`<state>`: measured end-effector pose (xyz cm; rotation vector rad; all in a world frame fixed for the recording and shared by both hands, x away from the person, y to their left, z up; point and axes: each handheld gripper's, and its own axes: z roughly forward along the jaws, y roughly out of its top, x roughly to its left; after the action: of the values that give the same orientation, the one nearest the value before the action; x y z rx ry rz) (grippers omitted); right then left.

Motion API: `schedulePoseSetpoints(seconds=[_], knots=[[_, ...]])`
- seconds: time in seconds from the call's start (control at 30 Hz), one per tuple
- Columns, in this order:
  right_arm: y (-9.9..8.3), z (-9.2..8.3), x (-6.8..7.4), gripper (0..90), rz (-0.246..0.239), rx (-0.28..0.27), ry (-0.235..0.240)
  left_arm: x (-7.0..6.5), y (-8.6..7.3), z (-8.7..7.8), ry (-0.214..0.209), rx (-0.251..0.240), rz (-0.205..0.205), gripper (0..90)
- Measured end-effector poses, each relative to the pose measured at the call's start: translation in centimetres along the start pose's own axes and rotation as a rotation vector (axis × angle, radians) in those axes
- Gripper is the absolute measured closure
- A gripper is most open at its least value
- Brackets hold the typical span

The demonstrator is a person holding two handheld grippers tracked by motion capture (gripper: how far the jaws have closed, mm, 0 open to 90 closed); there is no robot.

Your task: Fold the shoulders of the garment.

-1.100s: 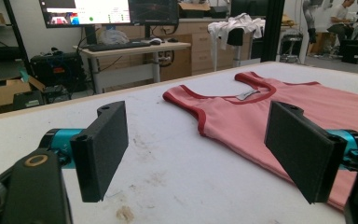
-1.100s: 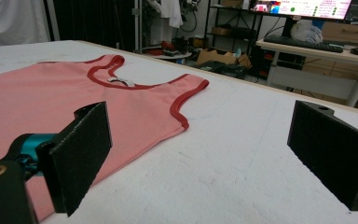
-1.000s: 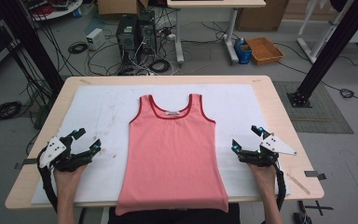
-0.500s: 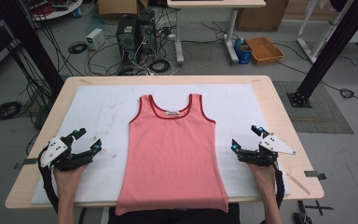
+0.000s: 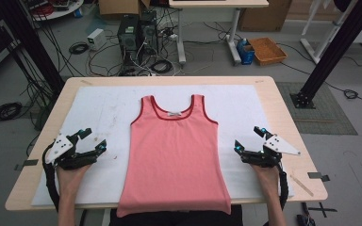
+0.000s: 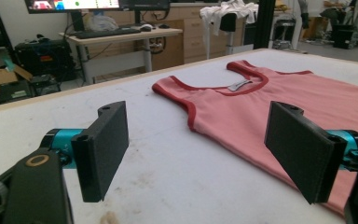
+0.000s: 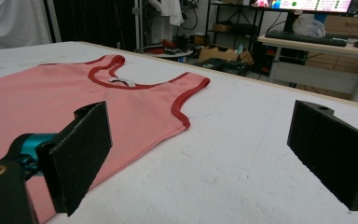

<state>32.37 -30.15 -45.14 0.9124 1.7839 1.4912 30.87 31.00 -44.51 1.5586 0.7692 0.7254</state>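
Both hand-held grippers, left (image 5: 93,141) and right (image 5: 249,139), gape wide, empty, flanking a flat, smooth pink tank top (image 5: 176,155).

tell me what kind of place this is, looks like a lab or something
Probably a robotics or data-collection lab: computer towers amid tangled floor cables, black frame posts, and a pink tank top laid flat on a padded table.
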Motion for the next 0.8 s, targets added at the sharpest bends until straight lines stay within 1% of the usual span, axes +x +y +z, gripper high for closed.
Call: schedulePoseSetpoints(seconds=[0.17, 0.27, 0.33, 0.4, 0.53, 0.63, 0.73, 0.8], knots=[[0.0, 0.0, -0.1, 5.7, 0.005, -0.005, -0.003, -0.1, 1.5, 1.1, -0.05, 0.018, 0.018, 21.8], [0.0, 0.0, -0.1, 5.7, 0.01, 0.002, -0.005, -0.2, 2.5, 2.2, -0.079, 0.056, 0.039, 21.8], [0.0, 0.0, 0.0, 5.7, 0.004, 0.002, -0.008, -0.2, 3.1, 2.9, -0.089, 0.076, 0.054, 21.8], [0.0, 0.0, 0.0, 5.7, -0.001, 0.002, -0.011, -0.3, 3.6, 3.6, -0.104, 0.095, 0.061, 21.8], [0.0, 0.0, 0.0, 5.7, 0.002, 0.003, -0.015, -0.4, 4.4, 5.0, -0.135, 0.132, 0.062, 21.8], [0.0, 0.0, 0.0, 5.7, 0.001, 0.002, -0.012, -0.2, 4.8, 5.9, -0.148, 0.153, 0.05, 21.8], [0.0, 0.1, 0.0, 5.7, -0.005, 0.003, -0.013, -0.1, 5.1, 6.7, -0.156, 0.169, 0.041, 21.8], [0.0, 0.1, 0.1, 5.7, -0.003, 0.005, -0.012, 0.1, 5.3, 7.2, -0.167, 0.167, 0.026, 22.0]])
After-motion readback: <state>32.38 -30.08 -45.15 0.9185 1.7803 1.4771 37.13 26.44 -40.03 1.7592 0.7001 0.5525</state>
